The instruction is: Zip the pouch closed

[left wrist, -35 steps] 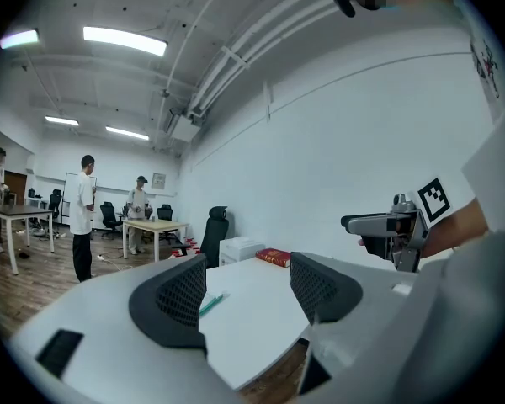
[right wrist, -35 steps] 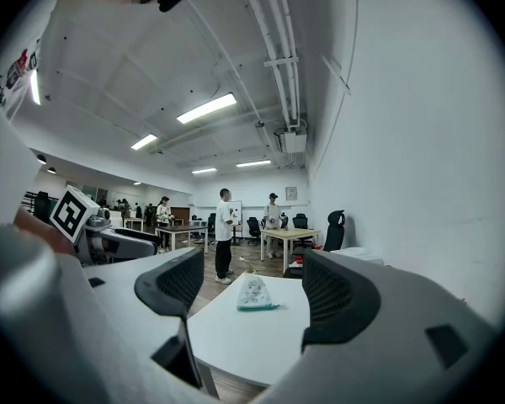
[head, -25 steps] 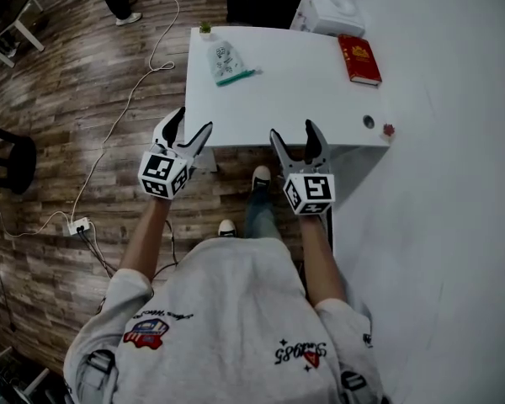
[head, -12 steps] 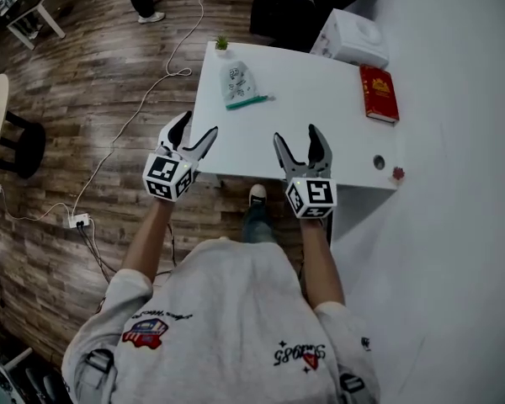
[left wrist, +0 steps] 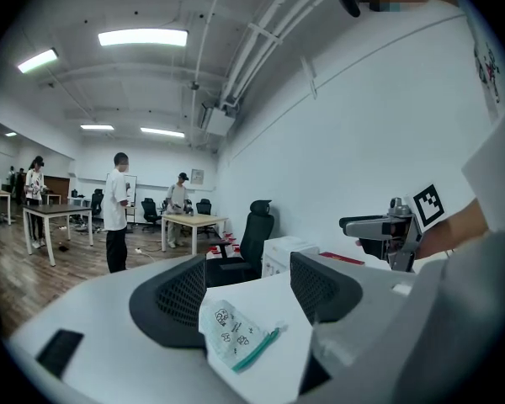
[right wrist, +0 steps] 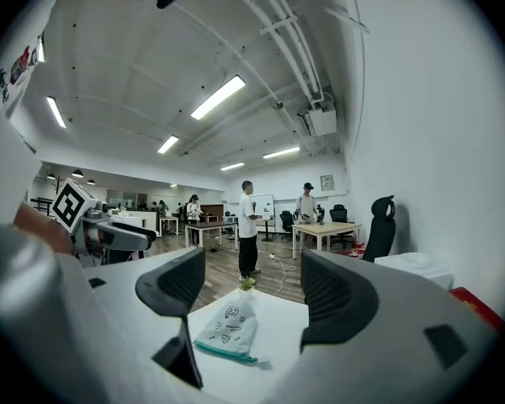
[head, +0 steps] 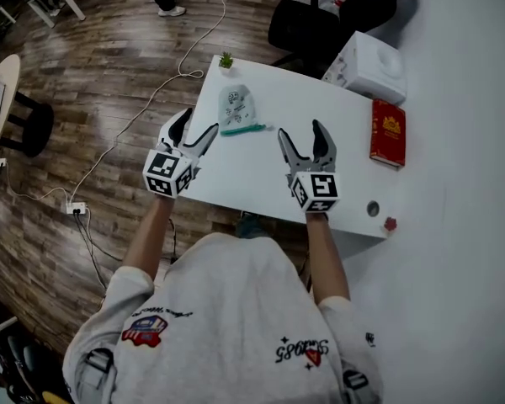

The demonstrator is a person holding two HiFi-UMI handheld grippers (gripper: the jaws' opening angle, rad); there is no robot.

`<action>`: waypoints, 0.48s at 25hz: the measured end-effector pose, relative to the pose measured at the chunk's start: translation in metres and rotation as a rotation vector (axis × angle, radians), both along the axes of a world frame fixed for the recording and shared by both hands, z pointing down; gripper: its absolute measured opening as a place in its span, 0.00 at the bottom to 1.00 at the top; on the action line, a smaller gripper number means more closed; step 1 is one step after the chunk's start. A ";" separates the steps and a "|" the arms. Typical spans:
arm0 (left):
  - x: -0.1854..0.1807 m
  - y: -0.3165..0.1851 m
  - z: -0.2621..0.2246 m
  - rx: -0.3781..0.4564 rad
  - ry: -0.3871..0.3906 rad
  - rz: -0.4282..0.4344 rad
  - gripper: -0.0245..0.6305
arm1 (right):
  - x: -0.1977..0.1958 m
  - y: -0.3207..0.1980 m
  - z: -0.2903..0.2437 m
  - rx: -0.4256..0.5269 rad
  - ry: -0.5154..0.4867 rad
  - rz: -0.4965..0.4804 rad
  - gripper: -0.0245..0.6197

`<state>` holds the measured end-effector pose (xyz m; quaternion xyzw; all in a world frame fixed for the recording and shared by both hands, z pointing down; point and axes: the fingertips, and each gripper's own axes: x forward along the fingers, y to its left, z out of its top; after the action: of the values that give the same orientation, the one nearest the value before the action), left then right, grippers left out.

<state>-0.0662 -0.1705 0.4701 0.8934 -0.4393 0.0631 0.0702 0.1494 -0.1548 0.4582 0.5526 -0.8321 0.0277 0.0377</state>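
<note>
1. Compared with the frame half a second earlier, both grippers stand farther over the white table point(head: 261, 179) and nearer the pouch point(head: 236, 108); one second ago they were level with the table's near edge.
2. Left gripper point(head: 197, 123): jaws spread wide with nothing between them. It is held above the table's left edge, just near and left of the pouch and not touching it.
3. Right gripper point(head: 302, 130): jaws likewise spread wide and empty. It hangs over the middle of the table, to the right of the pouch and clear of it.
4. Pouch: pale, printed with small dark figures, lying flat on the far left part of the table. A green zipper strip point(head: 240, 130) runs along its near edge; whether the zipper is open or closed cannot be told.
5. Small potted plant point(head: 226, 60): at the table's far left corner, just beyond the pouch.
6. Red book point(head: 388, 131): flat near the table's right edge. White box point(head: 372, 66): at the far right corner.
7. Black office chair point(head: 311, 28): beyond the far edge of the table.
8. White cable point(head: 151, 99): trails across the wooden floor on the left to a power strip point(head: 76, 208).
</note>
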 end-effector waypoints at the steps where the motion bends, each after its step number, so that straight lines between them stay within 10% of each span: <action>1: 0.005 -0.010 0.001 -0.005 -0.002 -0.012 0.49 | 0.004 -0.013 0.002 -0.003 0.000 -0.014 0.57; 12: 0.038 -0.079 0.026 -0.062 -0.015 -0.076 0.49 | 0.023 -0.099 0.037 -0.064 0.017 -0.135 0.57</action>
<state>-0.0279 -0.2500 0.4959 0.8729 -0.4714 0.0804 0.0968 0.1725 -0.2541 0.4949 0.4942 -0.8657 0.0469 0.0643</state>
